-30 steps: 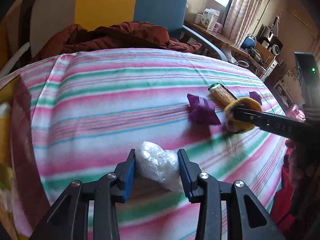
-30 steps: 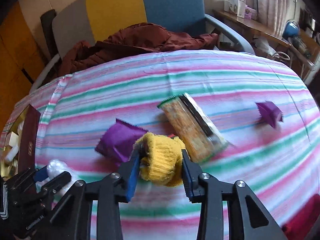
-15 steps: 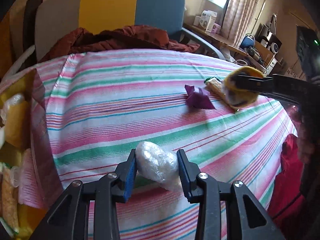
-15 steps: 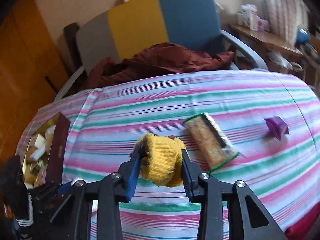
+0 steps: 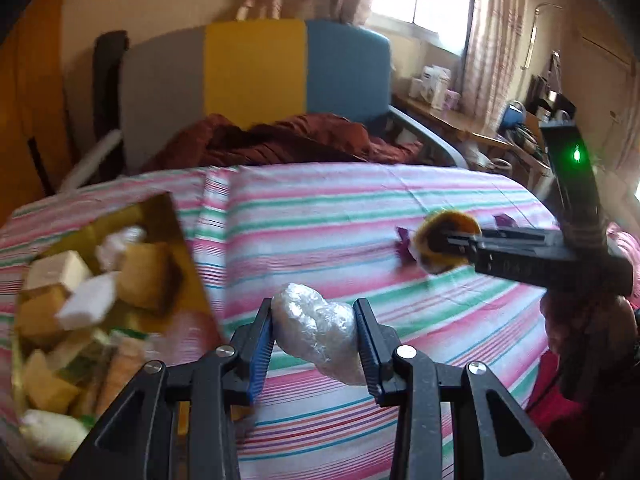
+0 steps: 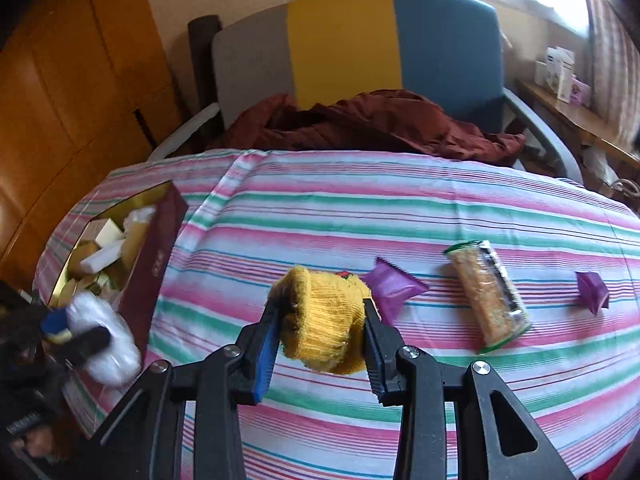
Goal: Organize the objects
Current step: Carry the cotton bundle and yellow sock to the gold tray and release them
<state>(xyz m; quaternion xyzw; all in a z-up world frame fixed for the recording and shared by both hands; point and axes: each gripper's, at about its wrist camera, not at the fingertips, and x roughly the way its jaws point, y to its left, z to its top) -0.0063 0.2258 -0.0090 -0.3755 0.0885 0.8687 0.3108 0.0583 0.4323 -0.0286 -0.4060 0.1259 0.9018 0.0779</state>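
My left gripper [image 5: 316, 340] is shut on a crumpled clear plastic bag [image 5: 318, 336] and holds it above the striped tablecloth, just right of an open maroon box [image 5: 176, 248] full of small items. My right gripper [image 6: 320, 332] is shut on a yellow knitted item [image 6: 324, 320], lifted above the table; it also shows in the left wrist view [image 5: 444, 240]. The left gripper with the plastic bag [image 6: 104, 344] shows at the left of the right wrist view, beside the box [image 6: 156, 256].
On the striped cloth lie a purple packet [image 6: 394, 288], a long cracker pack [image 6: 488, 292] and a second purple packet [image 6: 592, 292]. A chair with a dark red jacket [image 6: 360, 124] stands behind the table. A wooden cabinet [image 6: 68, 80] is at the left.
Both grippers have risen and swung left toward the box, each still holding its object. The box has come into fuller view beside the left gripper.
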